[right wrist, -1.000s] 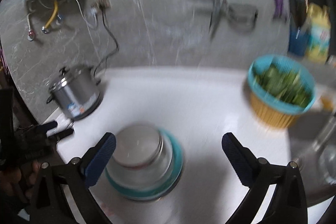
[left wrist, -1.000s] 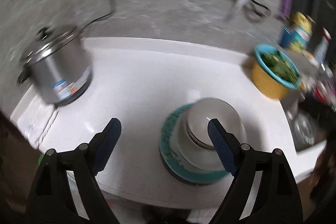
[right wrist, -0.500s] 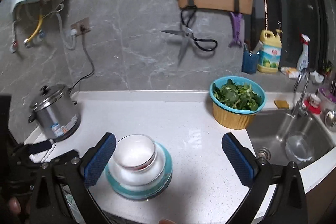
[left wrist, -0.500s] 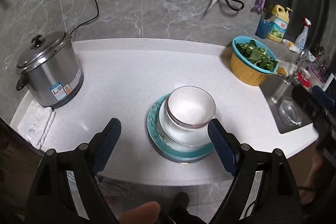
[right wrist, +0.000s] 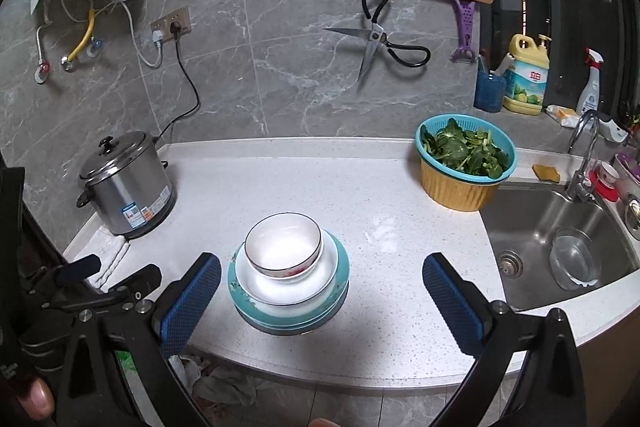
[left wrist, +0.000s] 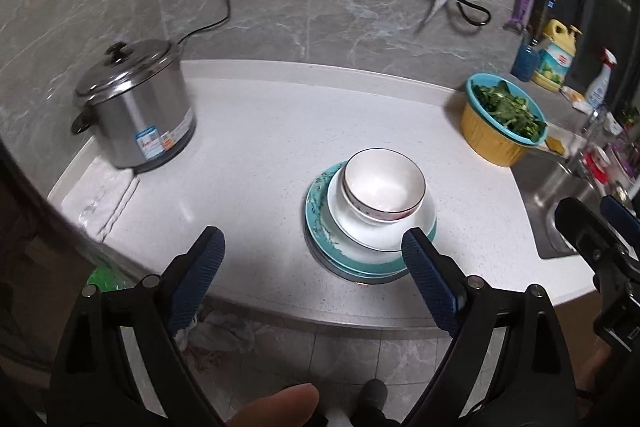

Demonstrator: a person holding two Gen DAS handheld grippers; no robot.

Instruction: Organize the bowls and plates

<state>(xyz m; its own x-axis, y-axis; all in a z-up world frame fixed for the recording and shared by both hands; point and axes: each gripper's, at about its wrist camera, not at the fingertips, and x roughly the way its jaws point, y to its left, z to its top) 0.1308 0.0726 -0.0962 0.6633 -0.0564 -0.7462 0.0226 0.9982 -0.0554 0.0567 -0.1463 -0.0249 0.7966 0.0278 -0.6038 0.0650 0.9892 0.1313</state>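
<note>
A white bowl with a dark rim sits in a wider white dish, and both rest on a teal plate near the front of the white counter. My left gripper hangs short of the stack, its jaws still opening, nothing between them. My right gripper is open too, pulled back above the counter's front edge, apart from the dishes. Each gripper shows at the edge of the other's view.
A steel cooker stands at the left on a cloth. A teal and yellow colander of greens sits at the right beside the sink, which holds a glass bowl. Scissors and a cutting board hang on the wall.
Both grippers have drawn back and up from the stack, so the dishes look smaller and farther off. The blur has cleared. The left jaws stand a little wider.
</note>
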